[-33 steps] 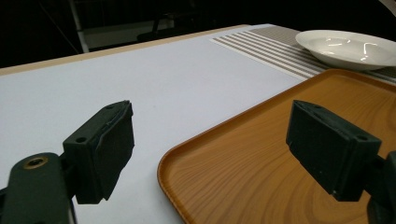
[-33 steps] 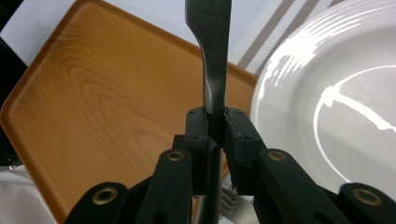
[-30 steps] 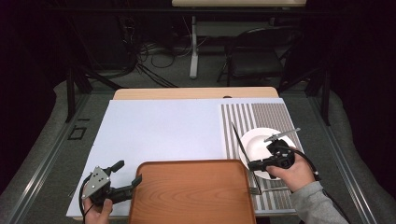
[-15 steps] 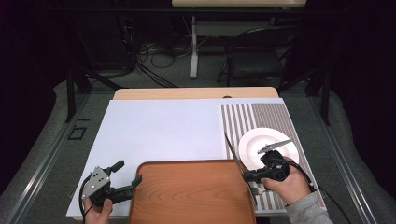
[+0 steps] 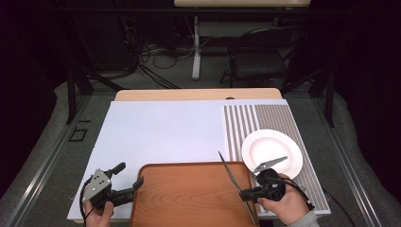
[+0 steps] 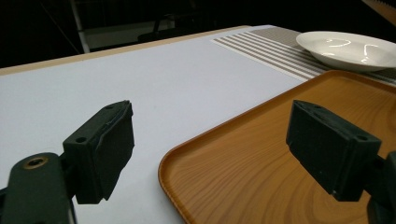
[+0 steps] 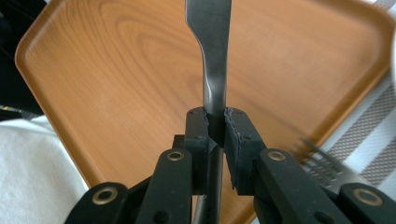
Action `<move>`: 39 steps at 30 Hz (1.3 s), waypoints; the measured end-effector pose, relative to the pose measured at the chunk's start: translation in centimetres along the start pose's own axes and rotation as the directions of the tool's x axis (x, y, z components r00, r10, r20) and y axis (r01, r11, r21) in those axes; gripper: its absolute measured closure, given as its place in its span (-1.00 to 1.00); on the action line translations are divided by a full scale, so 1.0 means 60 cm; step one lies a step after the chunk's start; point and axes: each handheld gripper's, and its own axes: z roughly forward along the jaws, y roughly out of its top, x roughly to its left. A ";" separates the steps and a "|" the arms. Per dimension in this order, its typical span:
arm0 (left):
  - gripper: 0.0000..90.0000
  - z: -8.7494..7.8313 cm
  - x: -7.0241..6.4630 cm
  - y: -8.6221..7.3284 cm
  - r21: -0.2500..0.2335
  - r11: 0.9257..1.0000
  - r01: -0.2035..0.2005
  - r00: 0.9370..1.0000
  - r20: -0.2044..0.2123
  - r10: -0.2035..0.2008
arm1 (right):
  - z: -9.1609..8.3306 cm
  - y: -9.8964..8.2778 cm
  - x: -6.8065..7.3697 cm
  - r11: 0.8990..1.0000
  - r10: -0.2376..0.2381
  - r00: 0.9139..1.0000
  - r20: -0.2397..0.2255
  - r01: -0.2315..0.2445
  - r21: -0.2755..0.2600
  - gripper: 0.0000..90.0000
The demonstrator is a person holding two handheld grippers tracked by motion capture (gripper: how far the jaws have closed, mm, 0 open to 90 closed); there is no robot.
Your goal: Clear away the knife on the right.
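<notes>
Hand-held gripper (image 7: 215, 128) clamped on knife (image 7: 212, 60), above wooden tray (image 7: 116, 70), fork (image 7: 327, 163) beside striped mat (image 7: 373, 126)

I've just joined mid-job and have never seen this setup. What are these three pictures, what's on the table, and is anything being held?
A person holds a hand-held gripper in each hand. The high view looks down on the table; the other two pictures come from cameras riding on each gripper. On the table lie a white mat, a striped placemat with a white plate, and a wooden tray. The right hand-held gripper is shut on a knife above the tray. A fork lies beside the tray. The left hand-held gripper is open at the tray's left rim.
</notes>
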 end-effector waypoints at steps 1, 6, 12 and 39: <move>-0.66 0.000 0.000 0.000 0.000 1.000 -0.002 1.000 0.001 0.002 | 0.004 -0.002 0.002 1.000 -0.002 1.000 0.002 0.002 0.004 0.78; -0.66 -0.001 0.000 0.000 0.002 1.000 -0.003 1.000 0.003 0.003 | 0.015 -0.012 0.007 1.000 -0.005 1.000 0.018 0.005 0.025 0.78; -0.66 0.000 0.000 0.000 0.005 1.000 -0.007 1.000 0.004 0.007 | 0.028 -0.023 0.013 0.998 -0.003 1.000 0.016 0.002 0.057 0.78; -0.66 0.000 0.000 0.000 0.006 1.000 -0.006 1.000 -0.001 0.006 | 0.066 -0.036 0.020 0.990 0.037 0.999 0.023 -0.039 0.138 0.77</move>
